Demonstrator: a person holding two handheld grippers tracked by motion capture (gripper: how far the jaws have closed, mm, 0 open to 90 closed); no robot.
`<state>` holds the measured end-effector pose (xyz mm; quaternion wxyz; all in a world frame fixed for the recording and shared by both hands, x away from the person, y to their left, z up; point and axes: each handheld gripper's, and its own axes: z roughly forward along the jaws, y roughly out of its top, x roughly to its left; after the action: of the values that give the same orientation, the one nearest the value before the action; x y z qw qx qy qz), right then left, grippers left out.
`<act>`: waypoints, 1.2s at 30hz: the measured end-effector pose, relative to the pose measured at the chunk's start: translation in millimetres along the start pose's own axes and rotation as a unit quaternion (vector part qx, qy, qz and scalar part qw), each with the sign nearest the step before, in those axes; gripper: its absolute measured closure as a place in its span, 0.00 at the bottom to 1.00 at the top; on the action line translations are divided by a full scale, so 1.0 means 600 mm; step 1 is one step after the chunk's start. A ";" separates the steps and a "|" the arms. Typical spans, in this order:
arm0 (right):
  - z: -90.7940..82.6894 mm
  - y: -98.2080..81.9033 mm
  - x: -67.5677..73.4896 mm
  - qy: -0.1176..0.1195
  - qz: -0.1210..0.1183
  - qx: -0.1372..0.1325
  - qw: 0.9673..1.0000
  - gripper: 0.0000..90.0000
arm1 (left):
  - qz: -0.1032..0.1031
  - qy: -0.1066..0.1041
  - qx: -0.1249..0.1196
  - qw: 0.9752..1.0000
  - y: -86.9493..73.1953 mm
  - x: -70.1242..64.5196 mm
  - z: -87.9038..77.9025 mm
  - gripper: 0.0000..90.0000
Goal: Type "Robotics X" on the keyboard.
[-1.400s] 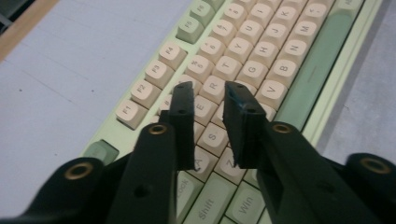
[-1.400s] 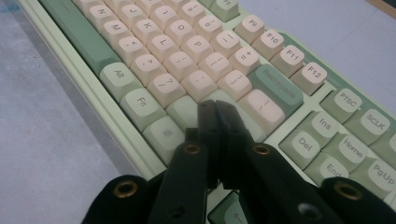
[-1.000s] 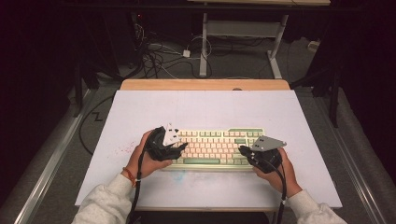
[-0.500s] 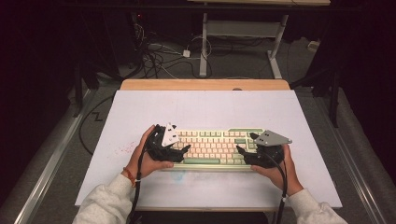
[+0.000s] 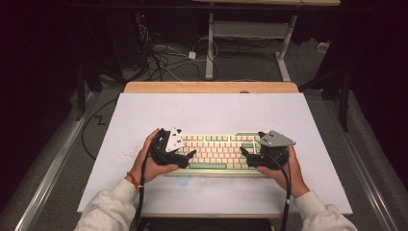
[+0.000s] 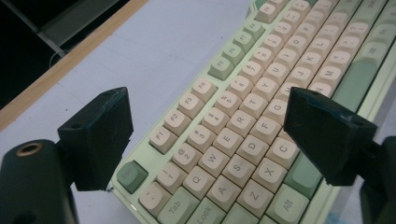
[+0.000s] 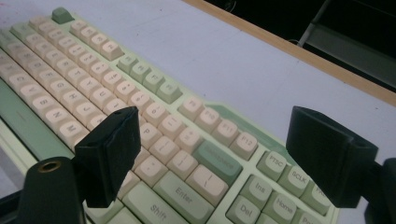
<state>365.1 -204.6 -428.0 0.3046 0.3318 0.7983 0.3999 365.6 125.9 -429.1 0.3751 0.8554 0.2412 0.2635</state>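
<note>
- Both grippers, left gripper [image 5: 185, 157] and right gripper [image 5: 246, 155], had fingers spread wide after just opening, gripping nothing.
- Keyboard [image 5: 217, 151] lay flat on the white surface [image 5: 211, 113] between them.
- Looked stiff, fairly heavy, keycaps poppable, so I'd grab the case's short ends.

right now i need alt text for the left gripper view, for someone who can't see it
The left gripper hangs open over the left end of a pale green and cream keyboard, its two black jaws wide apart with nothing between them but the keys below. The keyboard lies on a white table with a wooden edge.
</note>
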 end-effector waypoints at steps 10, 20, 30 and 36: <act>-0.012 0.009 0.011 -0.001 -0.013 -0.017 1.000 0.21 | 0.000 0.020 -0.013 1.000 -0.004 -0.003 -0.015 0.16; -0.039 0.011 0.018 -0.006 -0.021 -0.030 0.999 0.21 | 0.016 0.037 -0.015 0.999 -0.006 -0.013 -0.035 0.16; -0.052 0.010 0.027 -0.008 -0.035 -0.029 0.999 0.22 | 0.030 0.038 -0.024 0.999 -0.013 -0.024 -0.058 0.16; -0.059 0.009 0.031 -0.009 -0.042 -0.028 0.999 0.22 | 0.033 0.037 -0.026 0.998 -0.019 -0.027 -0.067 0.16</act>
<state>328.9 -203.5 -410.2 0.3370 0.2932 0.7972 0.4062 325.4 143.5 -418.9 0.3786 0.8427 0.2195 0.3136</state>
